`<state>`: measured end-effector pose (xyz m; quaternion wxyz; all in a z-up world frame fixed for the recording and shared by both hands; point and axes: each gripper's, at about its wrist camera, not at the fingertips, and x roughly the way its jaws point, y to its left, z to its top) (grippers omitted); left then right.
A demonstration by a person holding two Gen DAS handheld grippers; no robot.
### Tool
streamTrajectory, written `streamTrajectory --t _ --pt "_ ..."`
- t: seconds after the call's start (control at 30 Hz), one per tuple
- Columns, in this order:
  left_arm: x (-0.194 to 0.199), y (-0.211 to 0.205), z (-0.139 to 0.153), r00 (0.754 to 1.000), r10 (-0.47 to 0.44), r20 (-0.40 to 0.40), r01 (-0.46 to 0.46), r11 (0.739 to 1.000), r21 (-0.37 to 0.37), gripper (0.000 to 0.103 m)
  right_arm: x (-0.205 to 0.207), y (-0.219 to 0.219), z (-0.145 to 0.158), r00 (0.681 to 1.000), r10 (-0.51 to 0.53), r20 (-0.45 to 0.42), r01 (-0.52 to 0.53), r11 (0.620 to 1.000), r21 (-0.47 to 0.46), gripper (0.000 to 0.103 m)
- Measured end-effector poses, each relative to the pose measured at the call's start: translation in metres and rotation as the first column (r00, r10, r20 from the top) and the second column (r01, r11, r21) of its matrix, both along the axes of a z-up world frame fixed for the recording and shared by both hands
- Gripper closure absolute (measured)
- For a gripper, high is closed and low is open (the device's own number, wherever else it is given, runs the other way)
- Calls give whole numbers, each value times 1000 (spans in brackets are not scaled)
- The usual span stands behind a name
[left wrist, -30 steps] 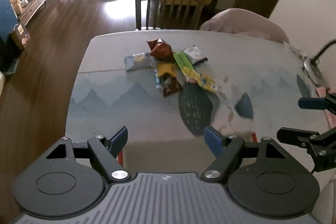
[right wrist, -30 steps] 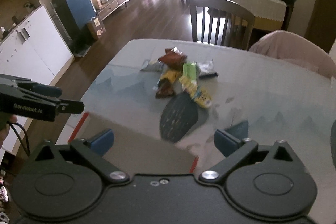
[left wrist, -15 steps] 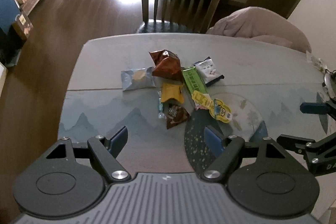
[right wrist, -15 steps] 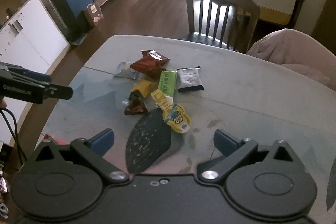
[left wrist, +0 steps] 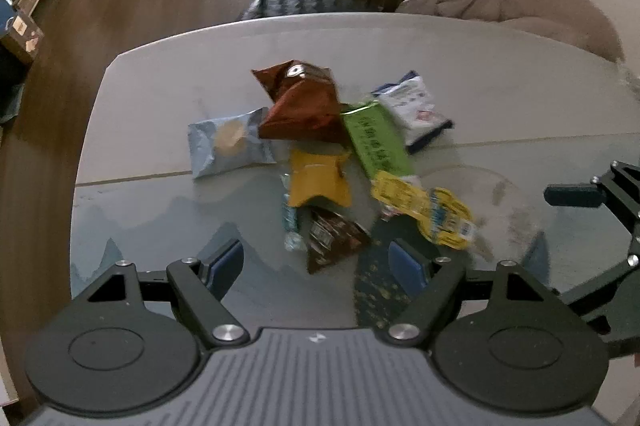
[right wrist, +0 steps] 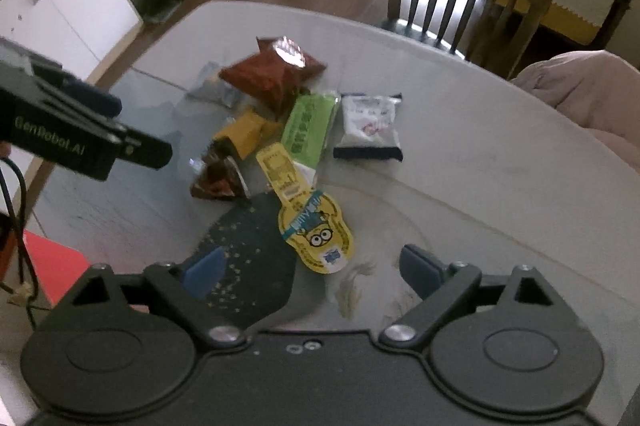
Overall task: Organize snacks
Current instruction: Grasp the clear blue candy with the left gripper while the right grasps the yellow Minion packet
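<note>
Right wrist view: the right gripper (right wrist: 310, 268), jaws apart and just closing slightly, holds nothing; the yellow cartoon packet (right wrist: 316, 232) lies just ahead between them. The left gripper (left wrist: 316, 260) is also apart, empty. Risk: overlapping snack pile (right wrist: 288, 114) may yield two packets.

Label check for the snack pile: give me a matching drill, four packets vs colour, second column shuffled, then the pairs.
Things:
1. big crinkled bag at the far end of the pile
2. long flat packet beside it
3. cartoon-face pouch nearest the right gripper
4. packet with a round biscuit picture

Colours:
A. yellow
B. pale silver-blue
C. red-brown
D. green

Pairs: 1-C, 2-D, 3-A, 4-B
</note>
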<state>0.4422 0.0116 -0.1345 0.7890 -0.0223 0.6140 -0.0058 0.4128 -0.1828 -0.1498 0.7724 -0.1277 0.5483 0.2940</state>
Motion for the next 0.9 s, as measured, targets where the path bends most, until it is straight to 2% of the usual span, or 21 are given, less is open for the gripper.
streamTrajectory --t 0.17,0.27,0.4,0.47,0.67,0.77,0.9 --pt "25 23 -31 993 74 -87 -76 997 -15 24 13 4 -24 1000 24 -17 -25 1000 -13 13" --pt "36 30 -48 990 84 -116 -86 996 -14 25 21 7 -39 998 41 -38 -41 999 -20 17" --pt "46 37 -67 984 89 -151 -92 996 -13 38 30 11 -60 998 48 -50 -50 997 -54 23" --pt "49 38 -75 982 89 -167 -92 996 -9 40 33 13 -67 997 50 -53 -53 997 -57 24" --pt "53 36 -91 980 78 -183 -83 996 -21 50 33 23 -76 994 99 -46 -101 993 -54 28" --pt "54 36 -98 979 83 -185 -85 996 -3 60 32 26 -79 993 115 -38 -117 991 -59 31" --pt "55 34 -98 983 78 -168 -78 997 5 64 29 29 -79 992 128 -19 -129 989 -66 36"
